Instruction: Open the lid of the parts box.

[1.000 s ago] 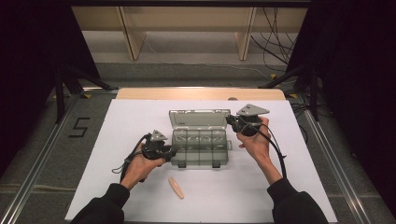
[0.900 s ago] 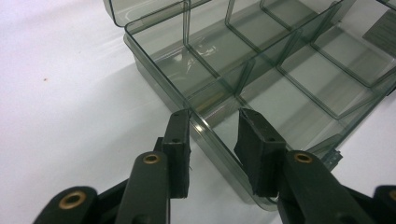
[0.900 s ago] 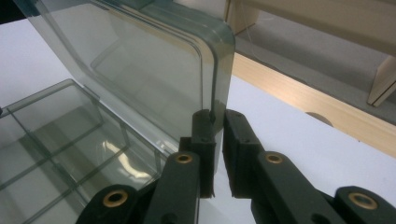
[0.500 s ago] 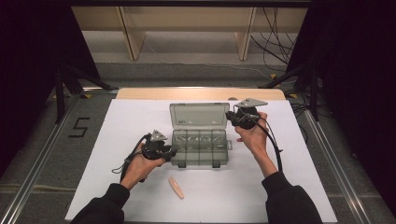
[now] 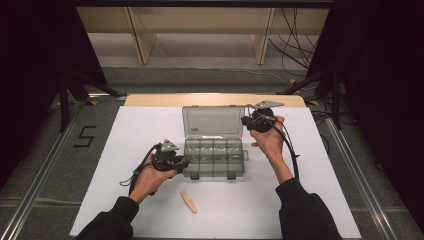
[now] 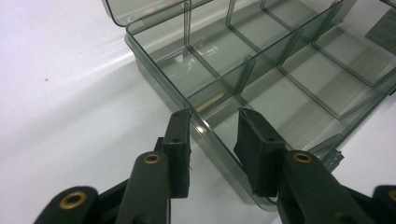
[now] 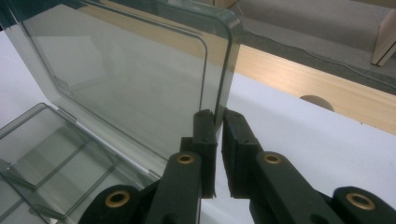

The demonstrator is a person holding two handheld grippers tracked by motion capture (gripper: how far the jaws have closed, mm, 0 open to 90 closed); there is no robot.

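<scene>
In the high view, both forearms in dark sleeves come in from the bottom edge. The left hand (image 5: 150,172) lies low on the white table (image 5: 325,200) and holds the left gripper (image 5: 182,164) level, pointing to the left end of the compartment box (image 5: 214,159). The right hand (image 5: 267,140) is raised higher and more forward, and the right gripper (image 5: 245,121) points at the right edge of the lid (image 5: 212,121), which stands up behind the box. A small peach-coloured piece (image 5: 188,200) lies on the table in front of the box, apart from both hands. The gripper tips are too small here to see how they stand

In the left gripper view, the left gripper (image 6: 212,133) has one jaw outside the box wall and one jaw inside the nearest compartment, so the clear wall (image 6: 205,133) passes between them. I cannot tell if the pads press on the wall or stand just free of it. The far end of the box is cut off by the picture edge

In the right gripper view, the right gripper (image 7: 218,122) is clenched on the side edge of the lid (image 7: 140,79), near its lower part, with the two jaws almost together and the thin plastic between them. The lid stands nearly upright and tilts a little back. The open compartments (image 7: 51,149) lie below at the left, partly cut off
</scene>
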